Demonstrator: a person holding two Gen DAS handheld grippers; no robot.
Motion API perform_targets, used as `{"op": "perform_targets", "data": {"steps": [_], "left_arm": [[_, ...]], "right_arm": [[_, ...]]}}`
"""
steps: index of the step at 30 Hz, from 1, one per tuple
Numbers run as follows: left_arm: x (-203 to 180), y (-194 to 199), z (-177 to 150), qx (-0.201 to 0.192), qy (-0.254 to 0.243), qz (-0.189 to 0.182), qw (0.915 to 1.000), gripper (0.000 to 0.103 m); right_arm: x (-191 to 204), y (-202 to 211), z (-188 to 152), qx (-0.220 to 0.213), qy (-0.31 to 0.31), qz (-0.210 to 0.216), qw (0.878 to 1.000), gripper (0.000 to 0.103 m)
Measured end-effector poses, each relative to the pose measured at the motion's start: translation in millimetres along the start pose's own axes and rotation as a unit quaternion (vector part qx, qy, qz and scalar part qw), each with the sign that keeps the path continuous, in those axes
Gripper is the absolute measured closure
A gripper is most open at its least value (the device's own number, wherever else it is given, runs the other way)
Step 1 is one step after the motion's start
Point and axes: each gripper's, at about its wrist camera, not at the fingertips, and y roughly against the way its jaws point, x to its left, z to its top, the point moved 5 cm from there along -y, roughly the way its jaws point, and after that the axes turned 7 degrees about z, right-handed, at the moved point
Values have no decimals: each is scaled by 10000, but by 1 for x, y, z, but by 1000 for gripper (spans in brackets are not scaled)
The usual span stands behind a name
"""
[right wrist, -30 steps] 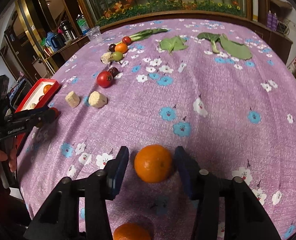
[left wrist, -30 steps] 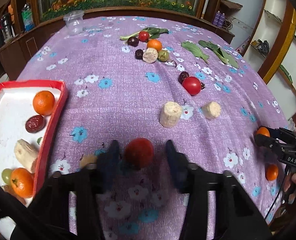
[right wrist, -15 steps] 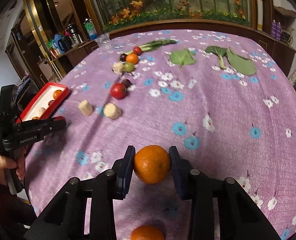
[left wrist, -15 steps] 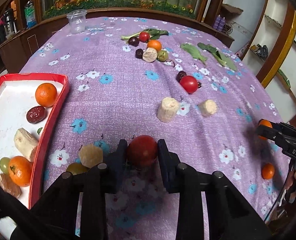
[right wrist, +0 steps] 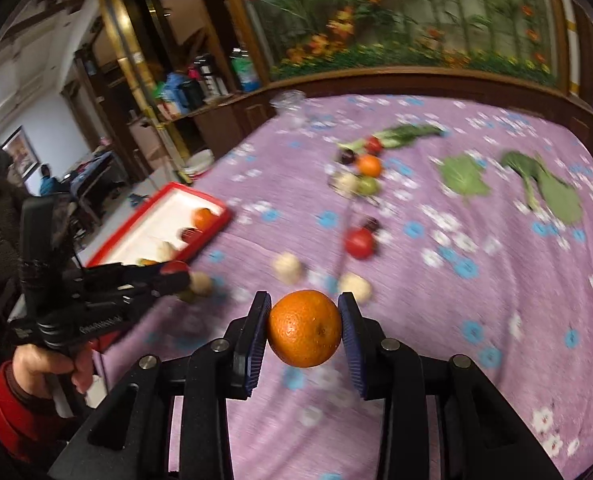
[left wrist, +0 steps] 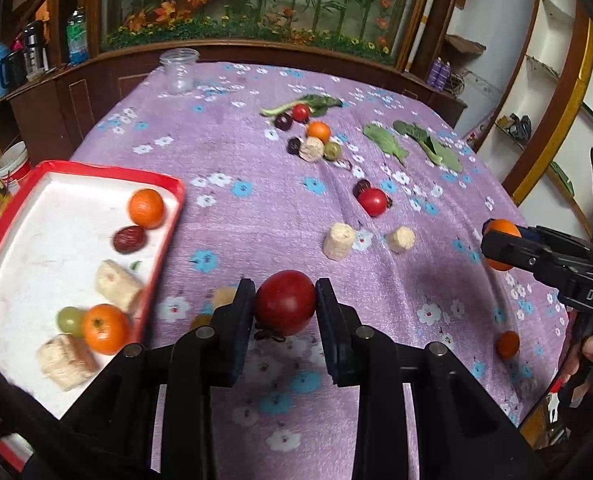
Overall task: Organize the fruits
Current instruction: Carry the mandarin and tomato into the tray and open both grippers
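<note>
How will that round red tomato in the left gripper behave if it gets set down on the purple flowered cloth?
The round red tomato looks smooth and glossy, so it may slip between the left gripper pads. Being round, it would probably roll on the purple flowered cloth. It likely bruises if squeezed hard.

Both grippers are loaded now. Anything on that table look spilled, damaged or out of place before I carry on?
Nothing spilled or damaged. The leafy greens lie among loose fruit on the purple cloth, odd for a fruit sort. The red tray sits upright. The left gripper holds a tomato; the right gripper an orange.
</note>
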Motion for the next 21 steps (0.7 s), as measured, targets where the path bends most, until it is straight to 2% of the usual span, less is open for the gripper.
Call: {"op": "perform_targets", "data": {"steps": [5, 13, 21], "left_arm": [[22, 18, 4, -197, 159, 181, 9995, 75], [78, 36, 5, -316, 559, 492, 9967, 75], [130, 26, 6, -234, 1020, 685, 9922, 75]], "right_arm": [[36, -21, 16, 143, 215, 328, 9991, 68], [85, -81, 29, 550, 308, 931, 9937, 68], [120, -136, 50, 920, 355, 1285, 9868, 68]]}}
